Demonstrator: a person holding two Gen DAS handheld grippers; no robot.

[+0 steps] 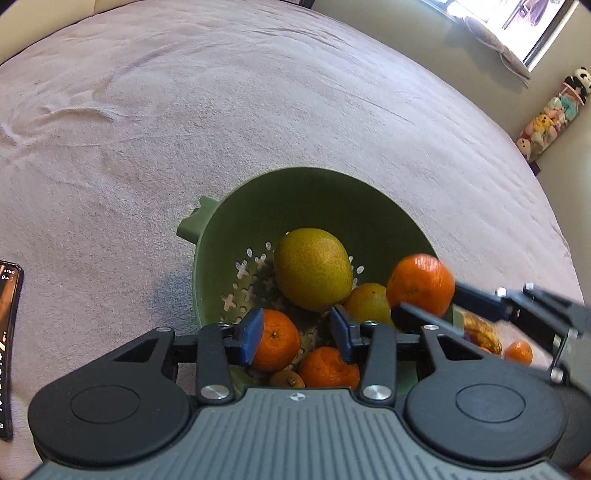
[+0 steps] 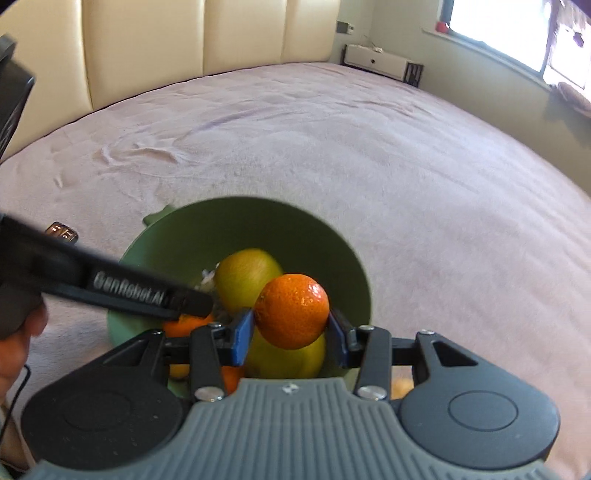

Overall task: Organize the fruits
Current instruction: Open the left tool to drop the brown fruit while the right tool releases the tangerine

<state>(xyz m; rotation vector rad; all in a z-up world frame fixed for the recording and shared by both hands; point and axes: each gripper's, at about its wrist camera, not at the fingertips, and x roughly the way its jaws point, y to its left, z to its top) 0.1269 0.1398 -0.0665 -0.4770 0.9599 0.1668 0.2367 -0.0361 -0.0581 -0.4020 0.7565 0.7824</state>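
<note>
Both wrist views close above colander

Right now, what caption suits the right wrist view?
Right gripper holds a tangerine above the green colander of fruit.

Big bed w/ a pale pinkish blanket fills most of the room, cream padded headboard behind it. Bright window on the right, greenish walls, pile of plush toys in the corner.
</note>
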